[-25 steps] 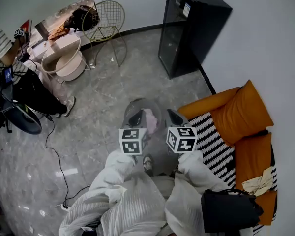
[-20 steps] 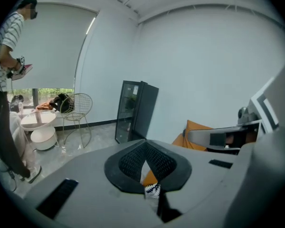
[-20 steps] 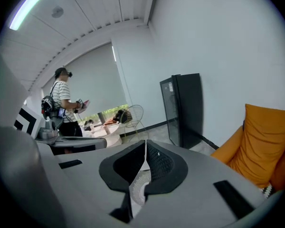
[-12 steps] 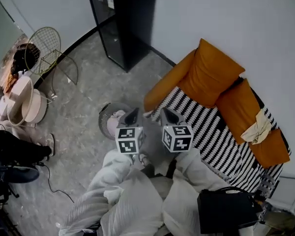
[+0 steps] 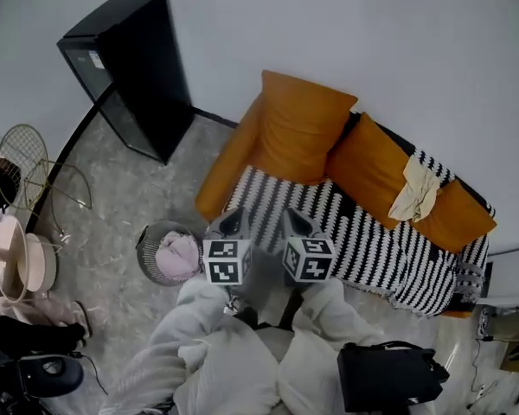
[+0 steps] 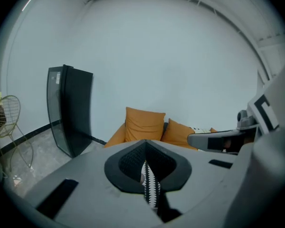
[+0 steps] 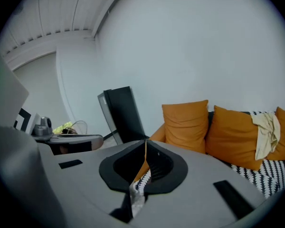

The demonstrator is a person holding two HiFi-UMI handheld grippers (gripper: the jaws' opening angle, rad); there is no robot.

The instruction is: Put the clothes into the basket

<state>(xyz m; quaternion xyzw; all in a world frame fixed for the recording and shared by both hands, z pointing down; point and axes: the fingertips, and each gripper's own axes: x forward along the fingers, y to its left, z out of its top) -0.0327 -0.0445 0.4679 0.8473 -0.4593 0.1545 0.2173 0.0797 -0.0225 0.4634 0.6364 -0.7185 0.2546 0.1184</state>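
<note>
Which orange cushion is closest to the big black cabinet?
The biggest cushion, at the sofa's end beside the black cabinet. The middle cushion and the far cushion sit farther along, by the cream cloth.

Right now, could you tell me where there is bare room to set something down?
Free: the striped blanket in front of the orange cushions; the floor between black cabinet and basket. Crowded: the basket, holding pink clothes.

White sleeves [image 5: 199, 314]; grey left gripper [image 5: 236, 215], right gripper [image 5: 292, 215] (2 marker cubes [image 5: 226, 261]).
</note>
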